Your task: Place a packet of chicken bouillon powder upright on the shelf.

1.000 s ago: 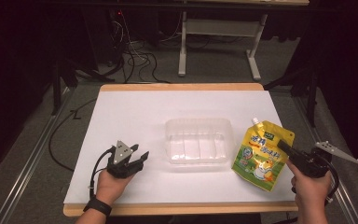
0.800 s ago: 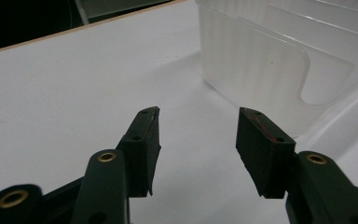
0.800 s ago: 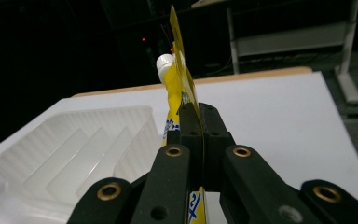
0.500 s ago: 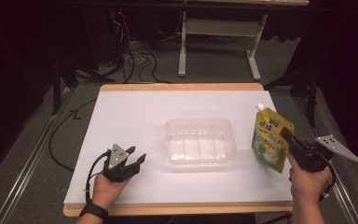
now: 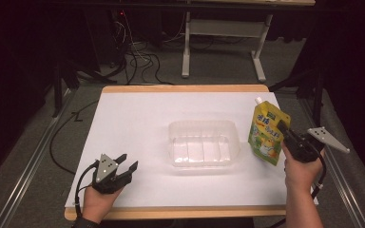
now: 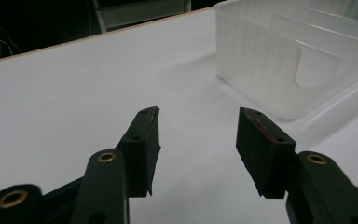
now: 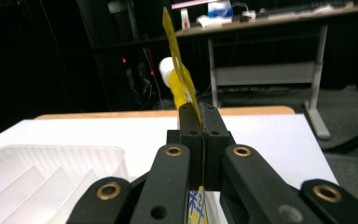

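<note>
A yellow spouted pouch [image 5: 266,132] hangs upright above the table's right side, clear of the white surface, with my right gripper [image 5: 285,133] shut on its right edge. In the right gripper view the thin yellow edge [image 7: 182,74] runs up between the closed jaws, with the white spout [image 7: 168,70] behind it. A clear plastic container [image 5: 202,142] with ribbed dividers sits empty at the table's centre. My left gripper [image 5: 126,163] rests near the front left, open, with nothing between its fingers; the left gripper view has the container [image 6: 298,51] ahead and to the right of that gripper [image 6: 198,123].
The white table top [image 5: 123,123] has a wooden rim. Cables and a desk frame [image 5: 221,38] lie on the dark floor beyond the far edge. A metal rail runs along the floor on each side of the table.
The right gripper has lifted the pouch from lying flat on the table to hanging upright and carried it up the picture. The left gripper has shifted slightly right and up the picture.
</note>
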The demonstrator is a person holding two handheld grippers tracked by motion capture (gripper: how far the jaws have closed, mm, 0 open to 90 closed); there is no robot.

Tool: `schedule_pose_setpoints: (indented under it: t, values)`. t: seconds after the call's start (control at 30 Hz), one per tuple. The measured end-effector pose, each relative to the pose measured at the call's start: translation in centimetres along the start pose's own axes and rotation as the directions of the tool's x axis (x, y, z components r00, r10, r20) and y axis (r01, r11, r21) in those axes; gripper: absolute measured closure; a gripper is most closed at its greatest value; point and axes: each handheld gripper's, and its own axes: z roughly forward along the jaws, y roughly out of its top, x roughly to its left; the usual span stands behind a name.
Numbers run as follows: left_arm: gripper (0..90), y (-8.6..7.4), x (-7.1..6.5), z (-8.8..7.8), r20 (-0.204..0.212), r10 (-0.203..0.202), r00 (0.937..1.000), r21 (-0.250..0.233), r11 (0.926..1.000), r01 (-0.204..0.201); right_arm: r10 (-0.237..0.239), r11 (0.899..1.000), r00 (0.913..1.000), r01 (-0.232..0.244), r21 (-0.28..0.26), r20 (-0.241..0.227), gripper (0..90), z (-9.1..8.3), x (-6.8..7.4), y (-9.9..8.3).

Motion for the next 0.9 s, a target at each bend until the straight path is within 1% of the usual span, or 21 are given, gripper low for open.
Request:
schedule_pose_setpoints:
  t: [0.07, 0.13, 0.2, 0.4, 0.63, 0.9]
  values:
    - [49.7, 0.2, -0.1, 0.3, 0.011, 0.005, 0.9999, -0.004, 1.0, -0.005, 0.002, 1.0, 1.0, -0.002, 0.003, -0.001, 90.0, -0.4, -0.1, -0.2]
    - [49.7, 0.5, -0.4, 0.8, 0.024, 0.014, 0.9996, -0.007, 0.9999, -0.014, -0.009, 1.0, 0.9999, 0.009, 0.006, 0.009, 90.0, -0.9, -0.2, -0.4]
    - [49.7, 0.7, -0.6, 1.2, 0.038, 0.025, 0.999, -0.01, 0.9997, -0.024, -0.002, 1.0, 1.0, 0.002, 0.012, 0.003, 90.0, -1.5, -0.3, -0.7]
    - [49.5, 1.5, -1.4, 2.6, 0.078, 0.045, 0.9959, -0.019, 0.9988, -0.044, -0.025, 0.999, 0.9996, 0.024, 0.04, 0.012, 90.0, -3.0, -0.4, -1.5]
    - [49.7, 2.0, -1.7, 3.8, 0.097, 0.036, 0.9947, -0.014, 0.9993, -0.035, -0.046, 0.997, 0.9988, 0.045, 0.071, 0.017, 89.5, -4.2, -0.3, -2.3]
    - [49.8, 2.1, -1.9, 4.2, 0.103, 0.043, 0.9938, -0.01, 0.9991, -0.042, -0.075, 0.993, 0.9971, 0.073, 0.089, 0.014, 87.3, -4.4, 0.3, -2.6]
